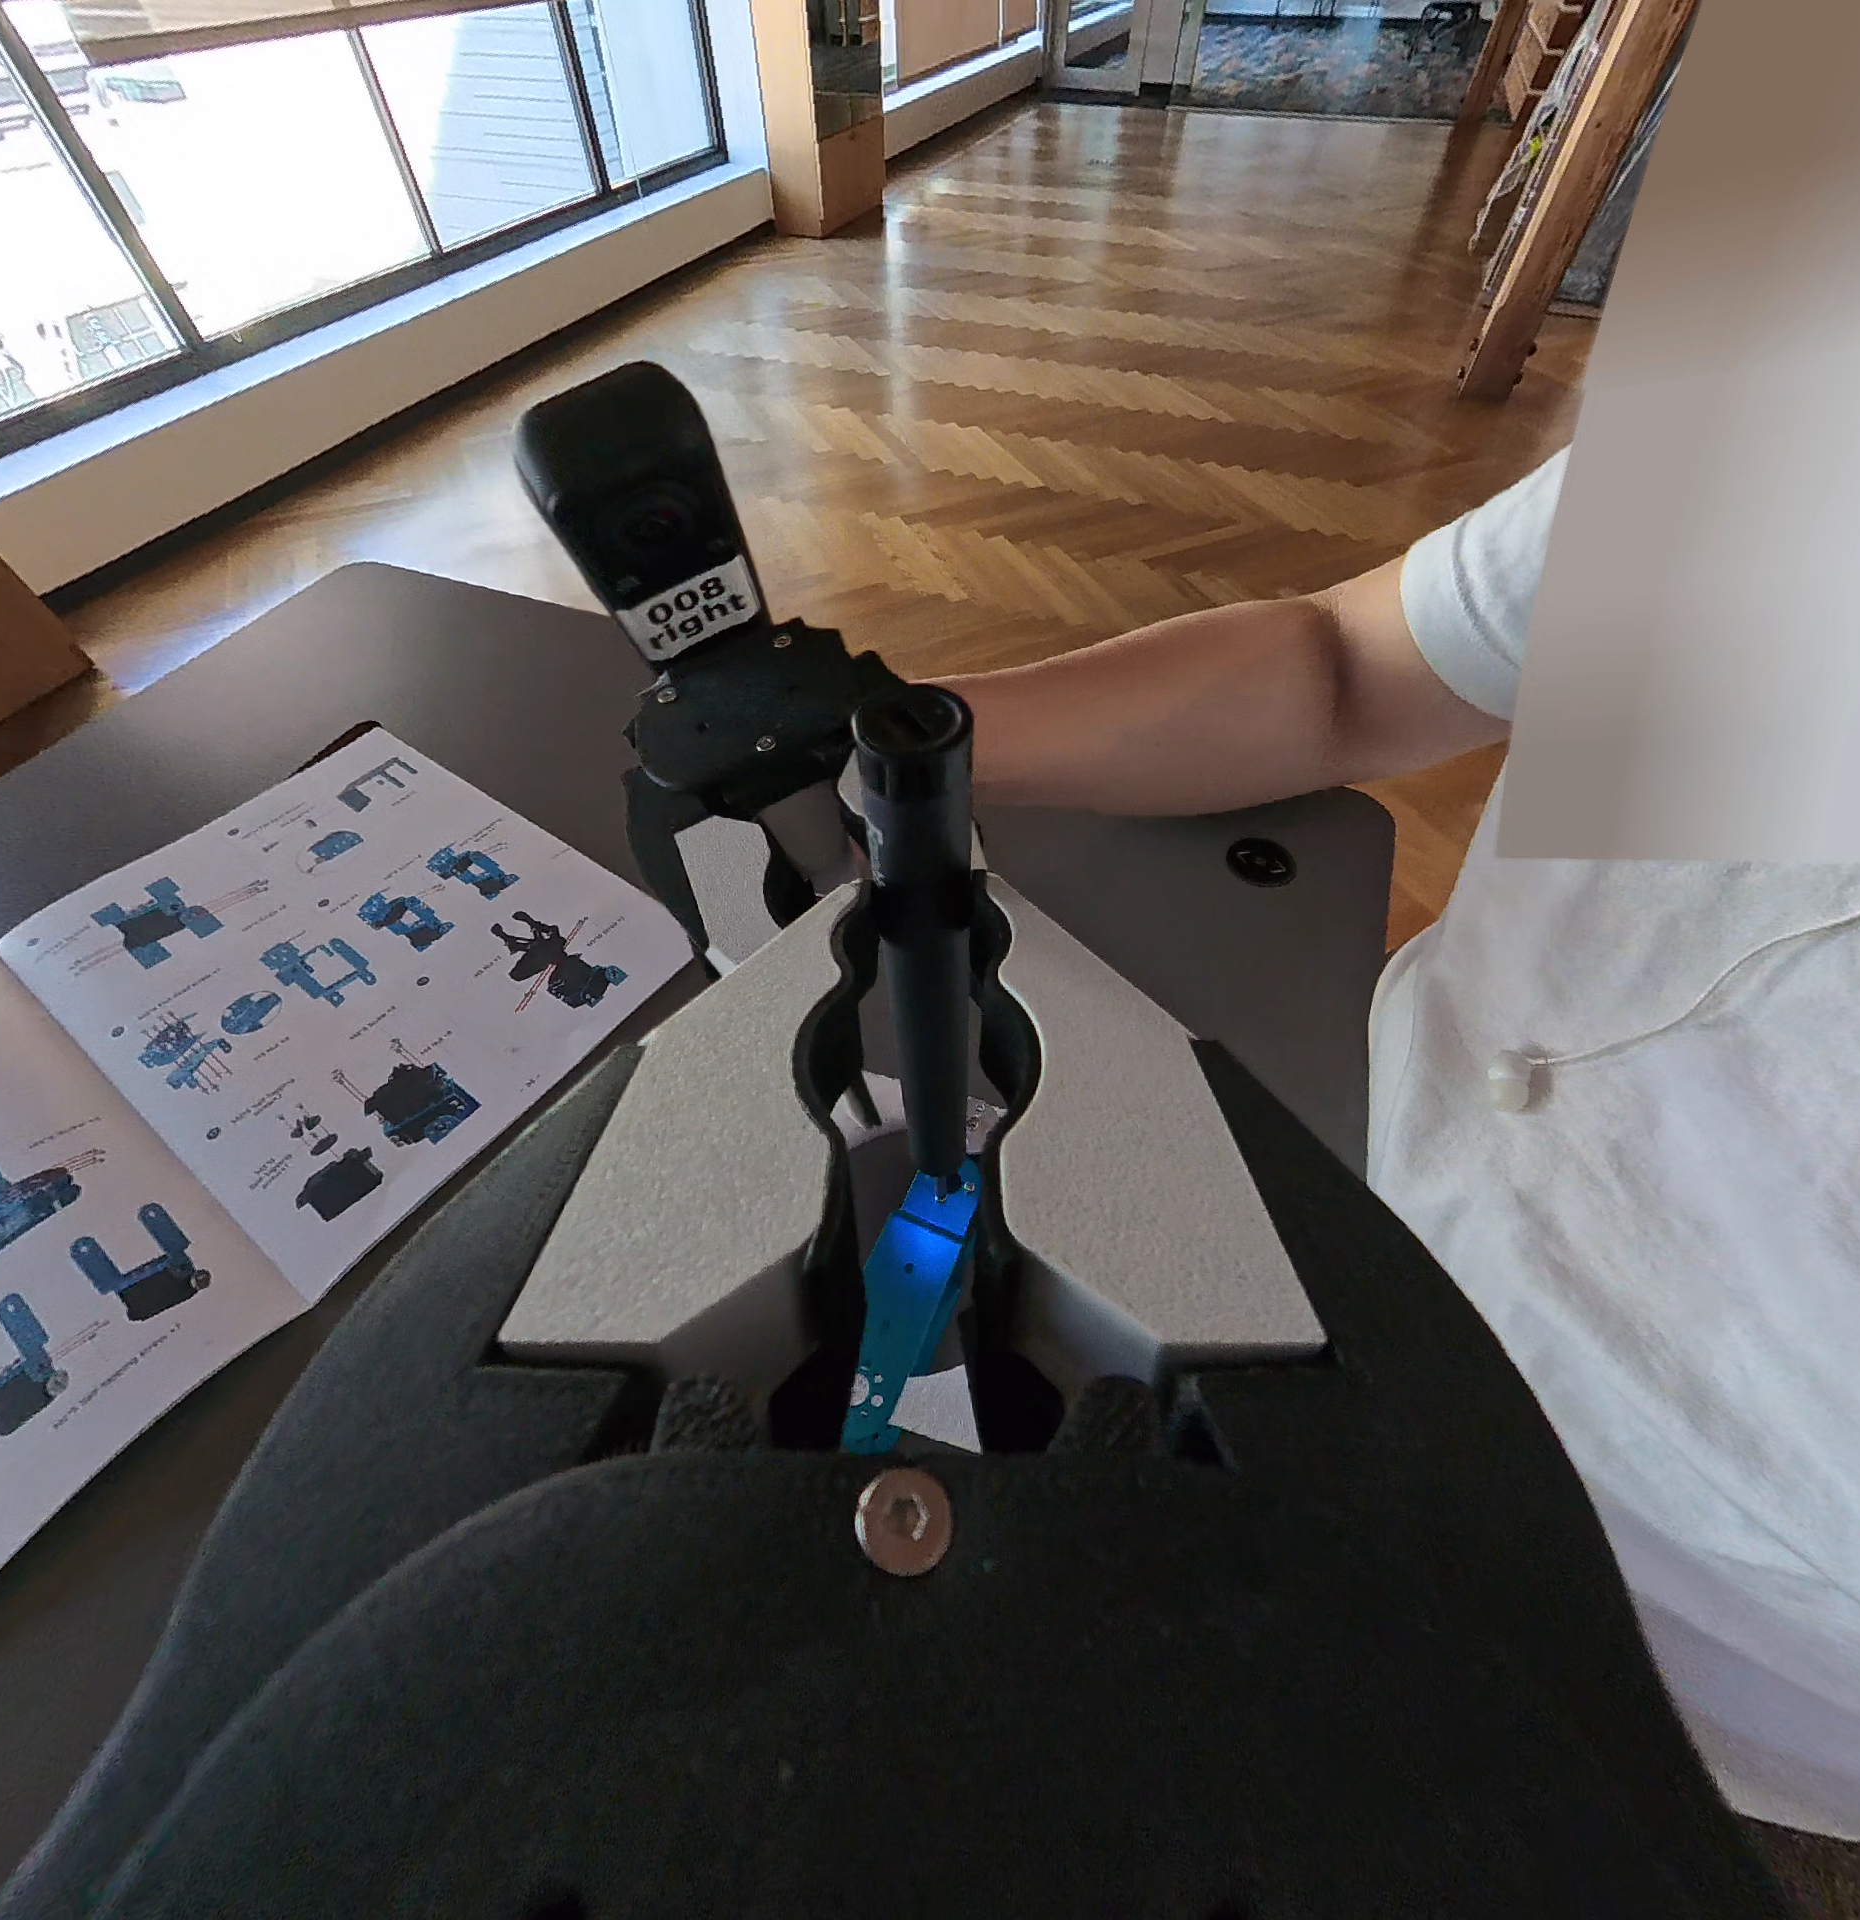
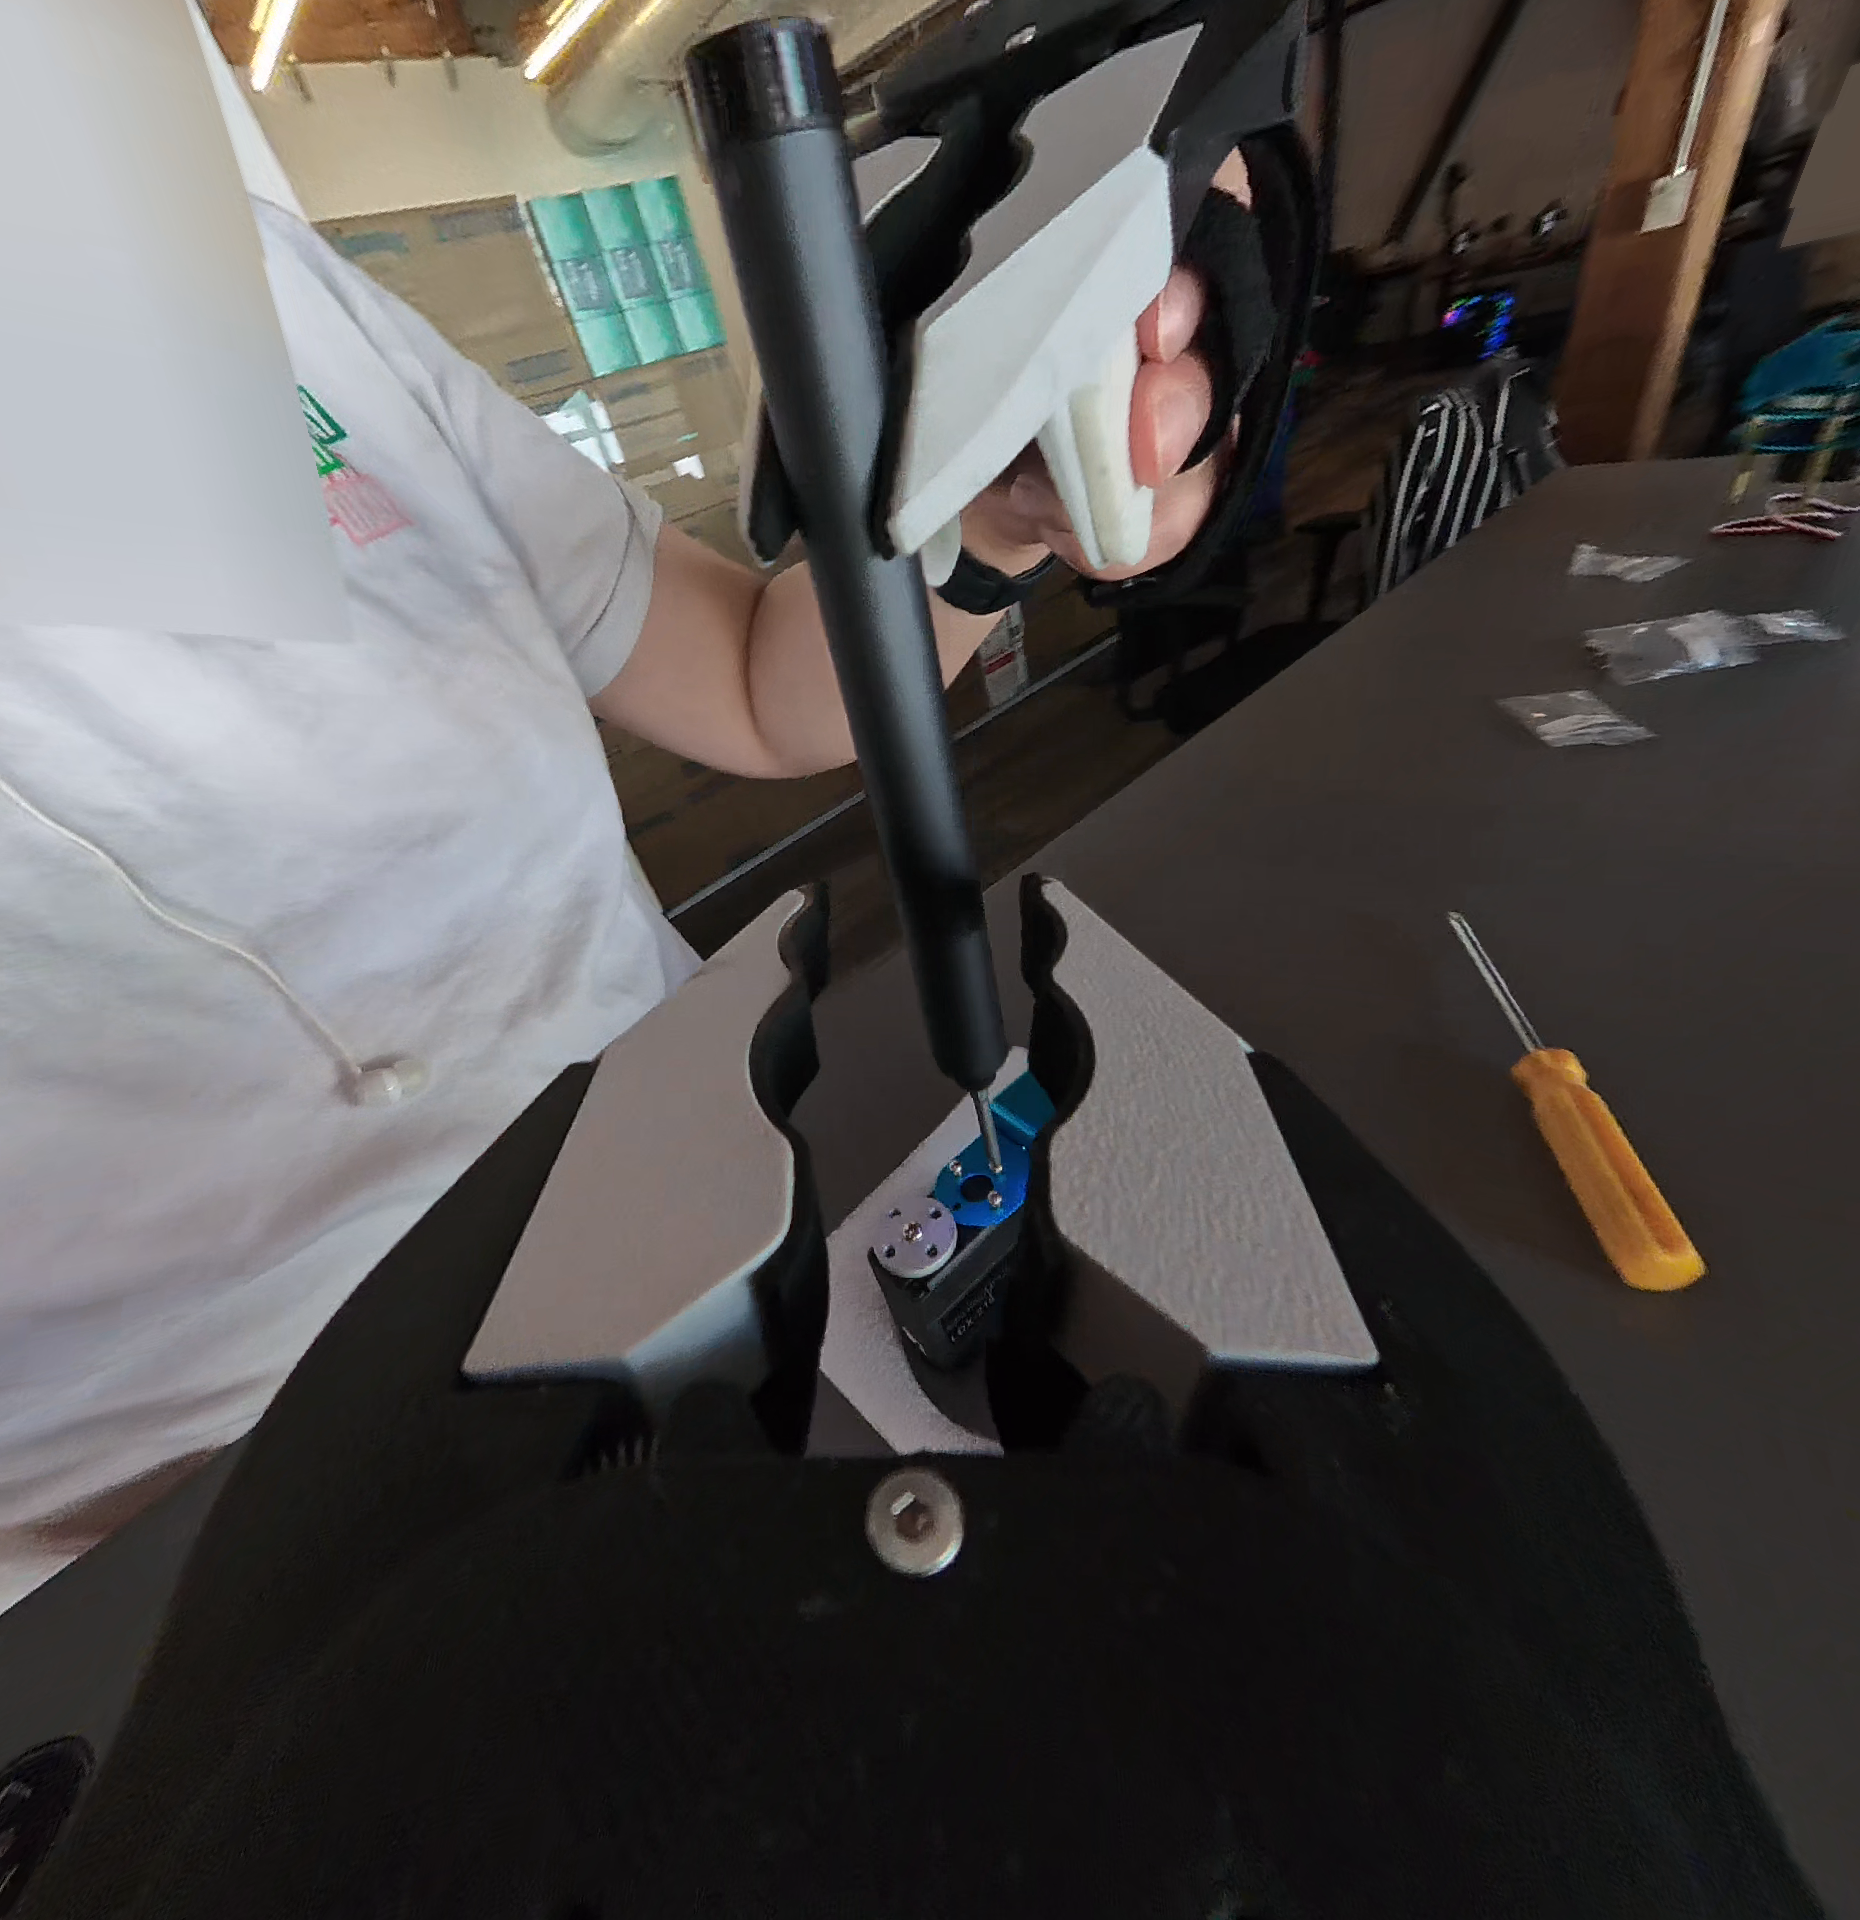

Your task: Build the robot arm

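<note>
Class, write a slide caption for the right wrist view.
Left gripper holds a black screwdriver on the blue bracket's screw; right gripper straddles the servo.

Blue bracket (image 2: 983,1179), black driver (image 2: 853,582), orange screwdriver (image 2: 1601,1174).

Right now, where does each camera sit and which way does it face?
Left wrist view: on the left gripper, looking along its fingers over the dark table toward windows; the person's forearm shows.
Right wrist view: on the right gripper, facing down at the servo and table; the person's shirt shows.
Shared: black screwdriver, blue bracket.
</note>
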A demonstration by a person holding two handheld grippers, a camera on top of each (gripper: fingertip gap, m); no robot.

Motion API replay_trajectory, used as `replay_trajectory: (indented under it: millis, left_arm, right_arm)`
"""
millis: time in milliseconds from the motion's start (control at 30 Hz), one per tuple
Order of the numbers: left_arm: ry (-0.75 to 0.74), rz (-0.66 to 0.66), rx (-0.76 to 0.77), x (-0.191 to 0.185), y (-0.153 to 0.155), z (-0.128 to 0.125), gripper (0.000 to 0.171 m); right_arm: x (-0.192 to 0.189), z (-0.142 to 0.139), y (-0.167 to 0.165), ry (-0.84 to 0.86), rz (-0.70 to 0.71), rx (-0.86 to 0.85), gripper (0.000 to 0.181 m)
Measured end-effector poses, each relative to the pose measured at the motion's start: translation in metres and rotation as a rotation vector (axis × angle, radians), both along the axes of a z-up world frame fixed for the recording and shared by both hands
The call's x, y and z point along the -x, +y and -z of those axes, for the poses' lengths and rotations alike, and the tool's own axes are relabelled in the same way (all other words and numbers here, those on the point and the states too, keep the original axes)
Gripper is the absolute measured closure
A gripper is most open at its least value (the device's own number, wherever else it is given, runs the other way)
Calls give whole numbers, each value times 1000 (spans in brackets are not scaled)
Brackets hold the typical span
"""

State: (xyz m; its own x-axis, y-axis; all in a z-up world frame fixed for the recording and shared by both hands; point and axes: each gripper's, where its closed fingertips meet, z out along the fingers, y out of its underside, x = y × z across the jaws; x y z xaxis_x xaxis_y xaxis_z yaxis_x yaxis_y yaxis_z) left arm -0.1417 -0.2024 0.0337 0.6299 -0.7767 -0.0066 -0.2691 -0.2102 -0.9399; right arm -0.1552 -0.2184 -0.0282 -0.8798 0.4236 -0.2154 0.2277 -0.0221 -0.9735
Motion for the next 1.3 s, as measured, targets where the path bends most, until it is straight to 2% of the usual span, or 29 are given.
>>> replay_trajectory:
  millis: [133,500,867,1167,1200,1267,1300]
  left_arm:
    - [14,5,1,-4,1,0,156]
    - [15,5,1,-4,3,1,156]
    - [79,22,-39,-8,1,2,156]
    - [47,-11,-33,-2,6,1,156]
    - [45,-27,-35,1,8,1,155]
    - [39,-66,-37,8,7,4,137]
    - [21,-89,-39,13,5,7,134]
  right_arm:
    - [3,-2,-2,17,-39,-1,164]
    - [3,-1,-1,57,-29,6,165]
    - [4,-1,1,60,-12,-37,163]
    - [9,-2,4,73,40,-36,164]
    - [10,-2,5,73,45,-32,164]
    - [10,-2,6,69,45,-20,164]
    - [10,-2,6,69,45,-17,164]
